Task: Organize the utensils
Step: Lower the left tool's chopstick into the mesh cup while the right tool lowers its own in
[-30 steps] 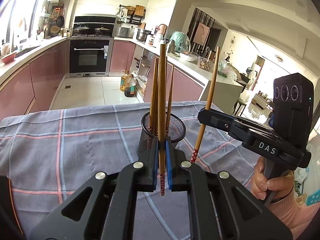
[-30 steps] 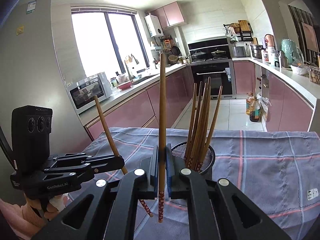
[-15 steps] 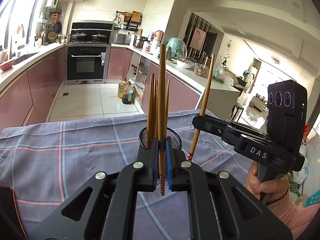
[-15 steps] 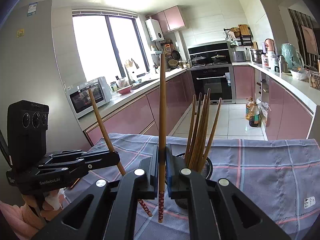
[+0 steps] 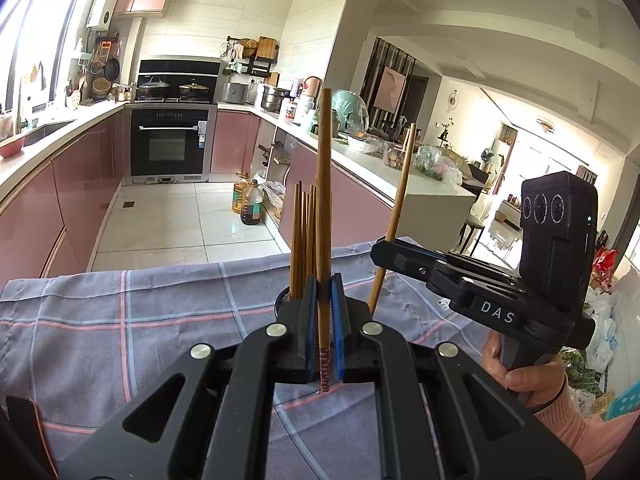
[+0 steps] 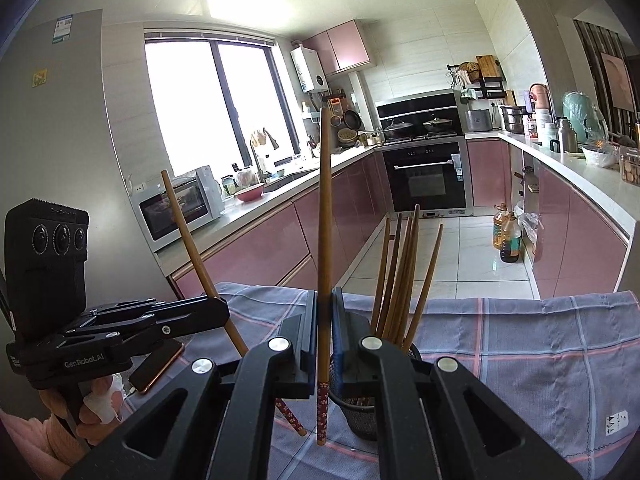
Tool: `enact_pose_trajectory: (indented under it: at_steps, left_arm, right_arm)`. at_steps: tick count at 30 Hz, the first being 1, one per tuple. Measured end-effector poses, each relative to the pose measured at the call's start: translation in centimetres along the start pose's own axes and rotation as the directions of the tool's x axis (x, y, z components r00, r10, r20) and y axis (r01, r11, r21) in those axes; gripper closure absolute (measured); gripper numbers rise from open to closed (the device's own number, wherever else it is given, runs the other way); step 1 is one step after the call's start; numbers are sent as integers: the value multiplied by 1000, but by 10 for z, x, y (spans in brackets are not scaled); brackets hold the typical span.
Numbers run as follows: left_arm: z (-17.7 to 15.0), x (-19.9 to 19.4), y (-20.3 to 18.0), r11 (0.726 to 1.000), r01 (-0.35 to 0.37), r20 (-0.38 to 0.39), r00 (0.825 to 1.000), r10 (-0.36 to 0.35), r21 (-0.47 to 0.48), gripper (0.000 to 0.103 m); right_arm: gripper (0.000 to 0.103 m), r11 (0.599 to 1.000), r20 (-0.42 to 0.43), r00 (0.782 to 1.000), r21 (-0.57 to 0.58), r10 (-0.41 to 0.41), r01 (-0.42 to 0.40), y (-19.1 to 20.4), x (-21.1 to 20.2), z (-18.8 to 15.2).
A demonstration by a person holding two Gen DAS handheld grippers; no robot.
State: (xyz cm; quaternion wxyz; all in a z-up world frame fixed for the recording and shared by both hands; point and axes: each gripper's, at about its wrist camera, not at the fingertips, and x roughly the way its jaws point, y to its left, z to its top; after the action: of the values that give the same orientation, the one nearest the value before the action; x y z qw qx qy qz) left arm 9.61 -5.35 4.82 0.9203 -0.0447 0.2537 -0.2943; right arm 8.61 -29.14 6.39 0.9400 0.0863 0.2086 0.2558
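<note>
My left gripper is shut on a brown chopstick that stands upright, its red patterned end below the blue pads. Just behind it, a black mesh holder with several chopsticks is mostly hidden by the fingers. My right gripper hovers right of the holder, shut on a tilted chopstick. In the right wrist view, the right gripper clamps its upright chopstick beside the holder. The left gripper holds its leaning chopstick.
A grey plaid tablecloth covers the table. A phone lies on it under the left gripper. A person's hand in a pink sleeve holds the right gripper's handle. Kitchen counters and an oven stand beyond the table's far edge.
My left gripper has risen with its chopstick, so the holder sits lower in its view, largely behind the fingers. The right gripper has stayed about where it was. Both stay shut.
</note>
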Motion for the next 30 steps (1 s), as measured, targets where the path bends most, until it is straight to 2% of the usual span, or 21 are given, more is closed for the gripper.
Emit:
enact_pose_trajectory:
  at_steps: [16,30]
  left_arm:
    - [23,-2,-9,1000,-12,64,998,11,17,96]
    - [21,19,-25,998,-42,52,998,40,41,96]
  right_arm:
    - [97,1000,35,999,-1,-15,15,-3,1,14]
    - [97,999,31,999,13,-41,41,-7,14,19]
